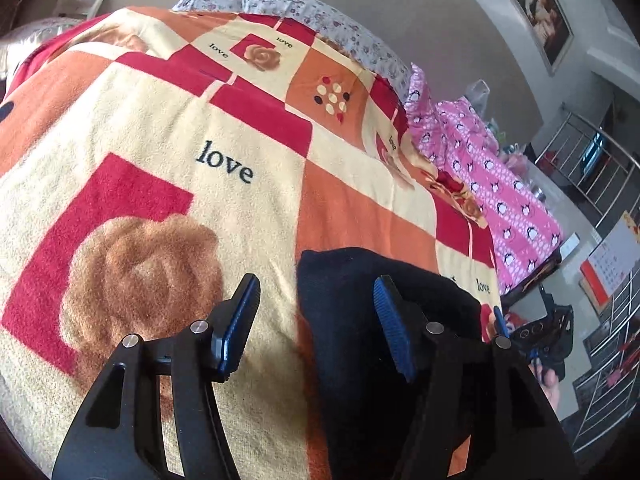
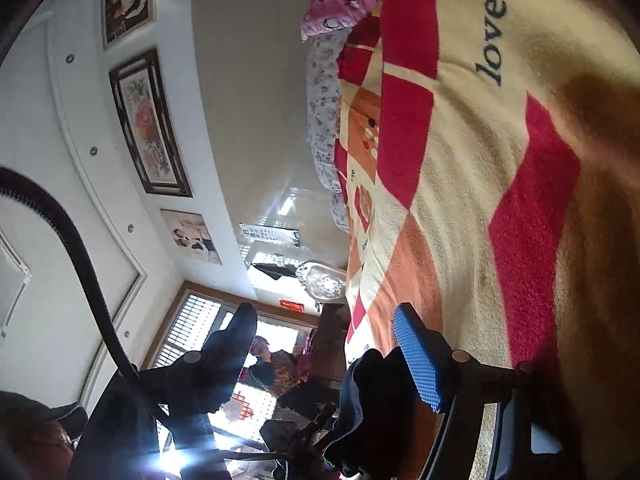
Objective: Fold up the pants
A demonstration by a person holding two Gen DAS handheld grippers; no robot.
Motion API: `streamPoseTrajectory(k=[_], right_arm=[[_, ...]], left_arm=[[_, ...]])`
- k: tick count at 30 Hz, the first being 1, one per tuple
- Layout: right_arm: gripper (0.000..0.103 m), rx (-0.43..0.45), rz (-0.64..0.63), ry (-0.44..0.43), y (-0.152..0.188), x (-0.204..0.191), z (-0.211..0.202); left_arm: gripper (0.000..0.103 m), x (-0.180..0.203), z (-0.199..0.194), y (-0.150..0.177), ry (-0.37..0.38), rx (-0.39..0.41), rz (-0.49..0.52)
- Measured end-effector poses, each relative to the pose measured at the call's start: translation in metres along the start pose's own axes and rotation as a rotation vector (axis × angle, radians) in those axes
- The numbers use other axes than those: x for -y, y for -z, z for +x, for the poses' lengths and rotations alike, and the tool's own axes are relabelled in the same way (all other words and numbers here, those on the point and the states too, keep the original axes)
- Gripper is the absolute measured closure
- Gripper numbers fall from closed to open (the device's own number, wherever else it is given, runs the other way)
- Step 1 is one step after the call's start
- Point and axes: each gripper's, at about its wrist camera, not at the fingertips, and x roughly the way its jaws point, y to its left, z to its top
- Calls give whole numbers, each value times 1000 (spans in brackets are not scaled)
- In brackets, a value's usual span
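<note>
**Left wrist view: pants look folded, both grippers empty**

Left wrist view, left to right: your left gripper has its fingers wide apart with nothing between them. Bare blanket shows in the gap; the left pad sits over the blanket, the right pad over the dark cloth. The pants lie on the bed just under that right finger, a compact dark block with a squared near-left corner and a straight left edge. At the far right edge you can see your right gripper off the side of the bed, apart from the pants.

Right wrist view: right gripper is rolled on its side, fingers wide, no cloth pinched. A dark bunched edge of the pants shows low between the fingers, but the pads don't press on it.

Progress, my read: the fold is mostly or fully done, since the pants sit as a small thick bundle and both grippers are off them. What's left is at most a tidy of that bunched edge. I can't tell how many layers are stacked.

Materials: the pants are matte black, soft knit, and take no sheen. The blanket is fleecy pile, cream with red and orange blocks, rose motifs and "love" print. Finger pads are blue ribbed rubber on black plastic arms.
</note>
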Motion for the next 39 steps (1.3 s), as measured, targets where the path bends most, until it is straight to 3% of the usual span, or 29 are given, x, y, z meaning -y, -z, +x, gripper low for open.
streamPoseTrajectory(k=[5,9,27,32,39], right_arm=[[31,-55,-54,59,8,-9,21],[31,-50,-44,54,10,-7,23],[31,-119,-135,121,15,-12,32],[32,-149,-177,101,20,-17,39],[32,-167,-238,159,27,-22,52]], left_arm=[[45,-10,-2,-2,20,5,-56],[45,-16,-4,-3,37,11,-88],[45,-15,-5,-4,70,9,-72],[45,-15,-4,-4,63,5,-66],[45,-17,-4,-5,74,-5,-78]])
